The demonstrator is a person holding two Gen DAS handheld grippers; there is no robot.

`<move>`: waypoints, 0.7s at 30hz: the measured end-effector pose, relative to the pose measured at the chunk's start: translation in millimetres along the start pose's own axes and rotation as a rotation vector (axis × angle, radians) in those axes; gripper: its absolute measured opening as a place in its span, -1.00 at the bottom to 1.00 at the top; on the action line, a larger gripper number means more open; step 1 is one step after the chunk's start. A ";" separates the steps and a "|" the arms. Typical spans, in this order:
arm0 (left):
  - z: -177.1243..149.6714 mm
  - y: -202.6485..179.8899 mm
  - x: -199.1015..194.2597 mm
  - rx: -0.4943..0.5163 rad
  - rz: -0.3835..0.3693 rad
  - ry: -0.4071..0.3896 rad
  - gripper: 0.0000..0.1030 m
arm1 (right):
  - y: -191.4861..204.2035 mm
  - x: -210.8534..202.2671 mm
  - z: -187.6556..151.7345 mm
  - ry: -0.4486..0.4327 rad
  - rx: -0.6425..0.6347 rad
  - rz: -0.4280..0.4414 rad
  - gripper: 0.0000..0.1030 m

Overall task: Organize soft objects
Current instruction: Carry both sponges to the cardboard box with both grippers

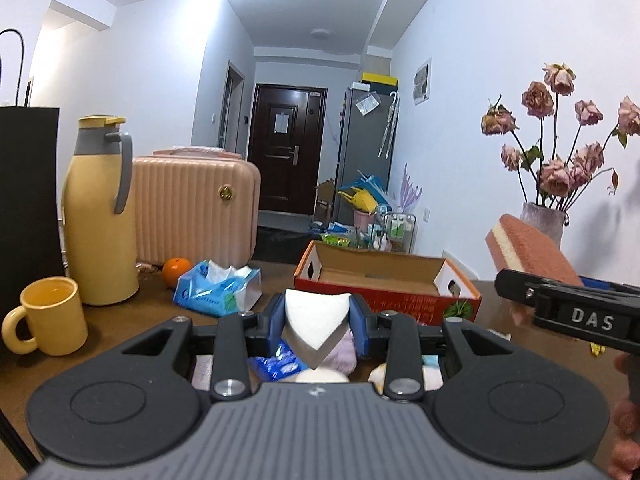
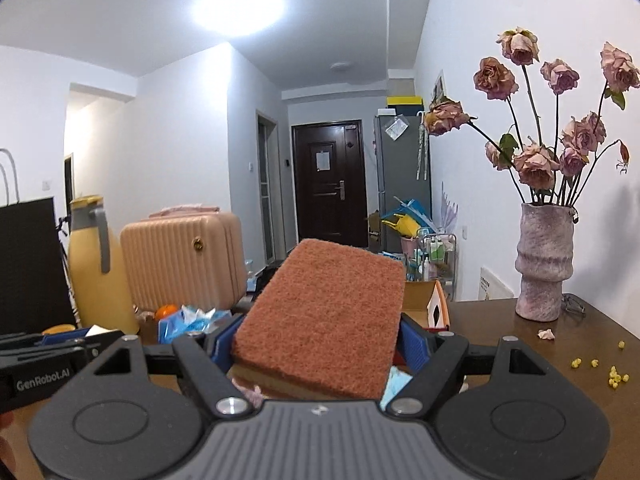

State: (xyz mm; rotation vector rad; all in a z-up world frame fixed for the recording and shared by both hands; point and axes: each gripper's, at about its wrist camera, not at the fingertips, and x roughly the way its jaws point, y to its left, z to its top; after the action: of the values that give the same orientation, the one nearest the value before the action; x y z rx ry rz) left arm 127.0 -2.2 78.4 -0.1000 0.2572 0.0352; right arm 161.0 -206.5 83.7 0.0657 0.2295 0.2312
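White foam wedge, left view only.

both wrist views sit low over the brown table, facing the far dark door down the hallway. left view sits left, near the yellow mug; right view sits right, near the vase. shared: thermos, pink suitcase, cardboard box, each other's gripper body.
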 end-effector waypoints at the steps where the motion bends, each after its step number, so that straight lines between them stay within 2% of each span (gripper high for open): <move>1: 2.0 -2.4 3.3 -0.001 -0.001 -0.003 -0.32 | -1.4 3.4 2.1 -0.004 0.009 -0.003 0.51; 9: 20.1 -13.3 41.4 -0.043 0.006 -0.002 -0.33 | -14.3 37.6 19.5 -0.033 0.055 -0.037 0.51; 16: 32.6 -19.3 78.7 -0.060 0.016 0.004 -0.33 | -28.5 68.1 27.5 -0.008 0.056 -0.068 0.51; 21: 41.6 -15.9 101.9 -0.075 0.052 0.008 -0.33 | -39.7 82.1 32.2 0.002 0.067 -0.087 0.51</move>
State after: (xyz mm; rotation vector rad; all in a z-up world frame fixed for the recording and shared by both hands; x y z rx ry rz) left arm 236.7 -11.5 93.9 -0.1683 0.2667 0.0966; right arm 255.0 -227.1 93.5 0.1220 0.2415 0.1369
